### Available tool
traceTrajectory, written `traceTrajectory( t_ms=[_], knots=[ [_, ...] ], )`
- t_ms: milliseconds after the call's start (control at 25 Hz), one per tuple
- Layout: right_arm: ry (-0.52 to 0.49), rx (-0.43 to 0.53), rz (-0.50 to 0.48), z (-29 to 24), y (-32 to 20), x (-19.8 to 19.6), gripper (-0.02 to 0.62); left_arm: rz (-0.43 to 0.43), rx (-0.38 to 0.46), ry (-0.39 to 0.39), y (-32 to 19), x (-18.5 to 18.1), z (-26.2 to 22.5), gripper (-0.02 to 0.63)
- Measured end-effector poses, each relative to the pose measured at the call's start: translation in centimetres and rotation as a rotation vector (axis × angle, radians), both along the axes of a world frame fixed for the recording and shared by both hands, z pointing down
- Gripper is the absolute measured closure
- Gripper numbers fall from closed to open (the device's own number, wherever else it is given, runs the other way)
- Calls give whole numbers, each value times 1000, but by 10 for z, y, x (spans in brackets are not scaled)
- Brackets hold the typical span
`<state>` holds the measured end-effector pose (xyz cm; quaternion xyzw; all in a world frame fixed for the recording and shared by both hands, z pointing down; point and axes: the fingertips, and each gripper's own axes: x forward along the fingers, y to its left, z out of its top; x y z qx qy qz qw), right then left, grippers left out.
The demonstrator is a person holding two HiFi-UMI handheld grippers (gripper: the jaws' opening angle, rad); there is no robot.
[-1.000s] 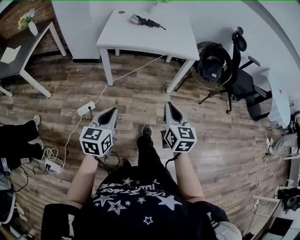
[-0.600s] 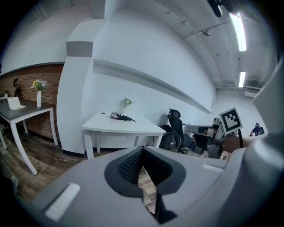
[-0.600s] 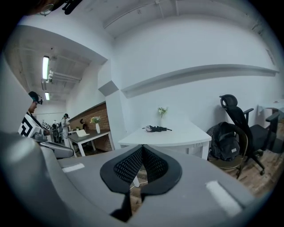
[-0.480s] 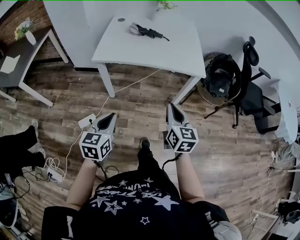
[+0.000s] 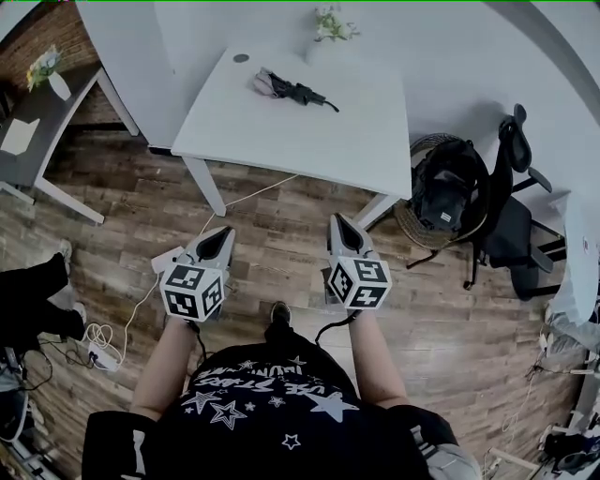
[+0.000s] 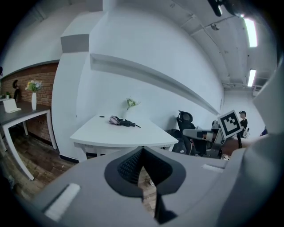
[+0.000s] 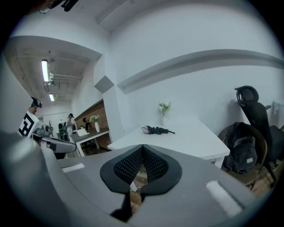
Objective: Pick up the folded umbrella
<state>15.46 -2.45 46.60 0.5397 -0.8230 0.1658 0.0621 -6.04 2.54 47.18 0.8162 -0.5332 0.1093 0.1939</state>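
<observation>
folded umbrella (image 5: 291, 89) lying far back on white table (image 5: 309, 141), well ahead of left gripper (image 5: 221, 234) and right gripper (image 5: 339, 225), both clenched empty

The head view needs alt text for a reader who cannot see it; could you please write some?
From above, a person on a wood floor holds the left gripper and right gripper, both shut and empty, pointed at a white table ahead. A dark folded umbrella lies on its far side, near a small vase of flowers.
</observation>
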Motion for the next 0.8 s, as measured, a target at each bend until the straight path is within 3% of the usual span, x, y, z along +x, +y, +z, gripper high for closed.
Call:
traceTrajectory(
  t_ms=[360, 560, 800],
  knots=[
    [-35, -15, -25, -1, -54, 36, 580, -3, 20, -10, -42, 34, -2, 603],
    [-30, -41, -78, 5, -61, 30, 580, 14, 29, -45, -57, 40, -6, 603],
    [-14, -49, -128, 13, -65, 19, 578, 7, 10, -18, -65, 39, 3, 603]
  ],
)
